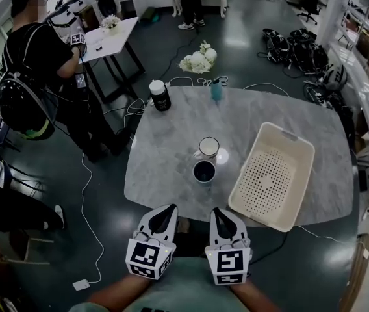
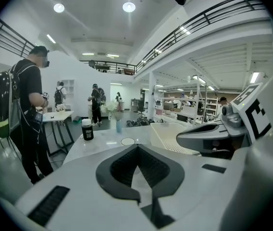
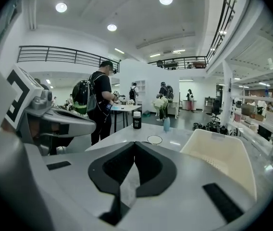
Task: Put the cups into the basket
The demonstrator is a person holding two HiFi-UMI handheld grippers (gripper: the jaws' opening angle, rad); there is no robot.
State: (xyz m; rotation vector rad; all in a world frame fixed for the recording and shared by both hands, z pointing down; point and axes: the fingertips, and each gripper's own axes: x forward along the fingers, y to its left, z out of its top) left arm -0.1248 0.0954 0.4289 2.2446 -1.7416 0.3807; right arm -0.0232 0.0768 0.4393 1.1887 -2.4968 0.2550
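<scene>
Two cups, a white cup (image 1: 208, 148) and a dark cup (image 1: 204, 171), stand mid-worktop (image 1: 165, 155); the basket (image 1: 290, 137) lies by its right edge; left tongs (image 1: 171, 207) and right tongs (image 1: 216, 210) hover at the near edge, pressed together and empty; no cup grasped yet — next, probably, spread one pair and reach for a cup.

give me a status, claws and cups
Left claw, right claw both shut, empty. White cup and dark cup on the table, outside the basket. Nothing blocking.

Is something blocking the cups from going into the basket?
Nothing visible is. The white cup and dark cup stand just left of the basket, with only bare table between. The bottle and vase are off at the far edge.
</scene>
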